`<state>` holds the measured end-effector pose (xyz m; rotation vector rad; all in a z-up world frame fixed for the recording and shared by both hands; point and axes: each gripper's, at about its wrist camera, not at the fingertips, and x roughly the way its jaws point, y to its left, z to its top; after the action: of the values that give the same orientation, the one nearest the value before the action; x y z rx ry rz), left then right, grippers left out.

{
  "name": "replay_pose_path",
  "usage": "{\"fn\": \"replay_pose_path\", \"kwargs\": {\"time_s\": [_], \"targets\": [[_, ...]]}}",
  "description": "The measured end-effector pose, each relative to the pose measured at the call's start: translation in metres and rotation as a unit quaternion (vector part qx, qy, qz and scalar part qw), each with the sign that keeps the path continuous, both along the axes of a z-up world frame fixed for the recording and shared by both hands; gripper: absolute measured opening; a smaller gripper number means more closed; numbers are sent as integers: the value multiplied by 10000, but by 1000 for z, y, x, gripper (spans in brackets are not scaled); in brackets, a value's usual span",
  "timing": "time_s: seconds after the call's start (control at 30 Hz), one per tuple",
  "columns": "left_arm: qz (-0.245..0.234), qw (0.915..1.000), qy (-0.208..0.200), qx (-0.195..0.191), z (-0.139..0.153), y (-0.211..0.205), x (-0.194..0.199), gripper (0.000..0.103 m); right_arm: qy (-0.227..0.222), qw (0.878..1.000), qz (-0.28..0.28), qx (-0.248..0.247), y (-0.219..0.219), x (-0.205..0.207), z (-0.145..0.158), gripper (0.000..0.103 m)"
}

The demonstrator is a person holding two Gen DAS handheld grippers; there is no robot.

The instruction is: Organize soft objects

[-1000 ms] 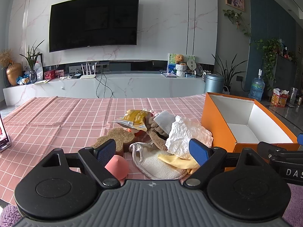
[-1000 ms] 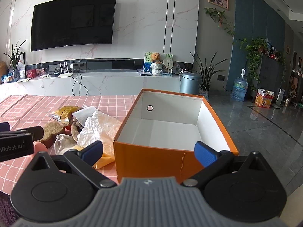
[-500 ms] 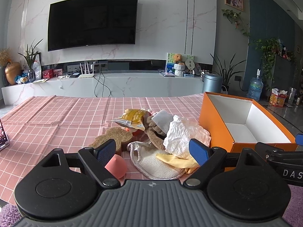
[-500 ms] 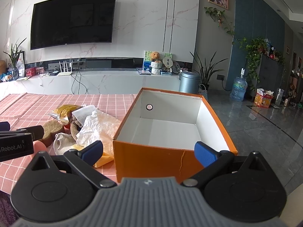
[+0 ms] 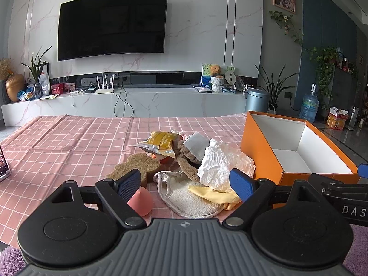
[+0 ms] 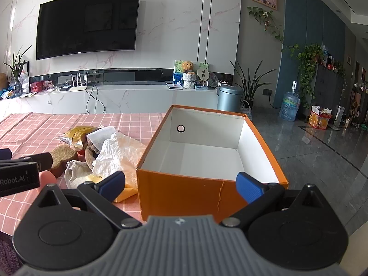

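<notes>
The left gripper (image 5: 185, 185) hangs low over the near edge of the table (image 5: 69, 142), its blue fingers spread wide apart and holding nothing. Between and just beyond them lies the heap of soft things: a cream bath mitt (image 5: 191, 199) nearest, a pink sponge (image 5: 140, 201) beside the left finger, a brown bear-shaped pad (image 5: 135, 168) behind it, a crumpled white plastic bag (image 5: 220, 163) over a yellow cloth (image 5: 216, 194), a brown plush toy (image 5: 186, 161), and a yellow snack packet (image 5: 161, 142) at the back. The right gripper (image 6: 180, 186) also stands wide open and empty, facing the near wall of the orange box (image 6: 181, 195), which sits at the table's right edge, just beside the heap, showing only its white inside.
</notes>
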<state>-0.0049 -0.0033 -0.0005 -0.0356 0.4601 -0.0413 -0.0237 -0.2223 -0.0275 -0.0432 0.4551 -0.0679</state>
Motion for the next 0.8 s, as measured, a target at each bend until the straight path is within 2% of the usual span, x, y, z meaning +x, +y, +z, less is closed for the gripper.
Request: {"fn": "replay_pose_path", "kwargs": {"time_s": [0.4, 0.47, 0.63, 0.8], "targets": [[-115, 9999, 9, -11, 0, 0, -1, 101, 70, 10000, 26, -6, 4, 4, -5, 101], [-212, 9998, 24, -42, 0, 2, -2, 100, 72, 9999, 104, 12, 5, 4, -5, 101], [-280, 9992, 214, -204, -2, 11, 1, 85, -61, 9991, 413, 69, 9, 6, -6, 101], [-263, 9986, 372, -269, -6, 24, 7, 82, -188, 9963, 832, -91, 21, 8, -8, 100]]}}
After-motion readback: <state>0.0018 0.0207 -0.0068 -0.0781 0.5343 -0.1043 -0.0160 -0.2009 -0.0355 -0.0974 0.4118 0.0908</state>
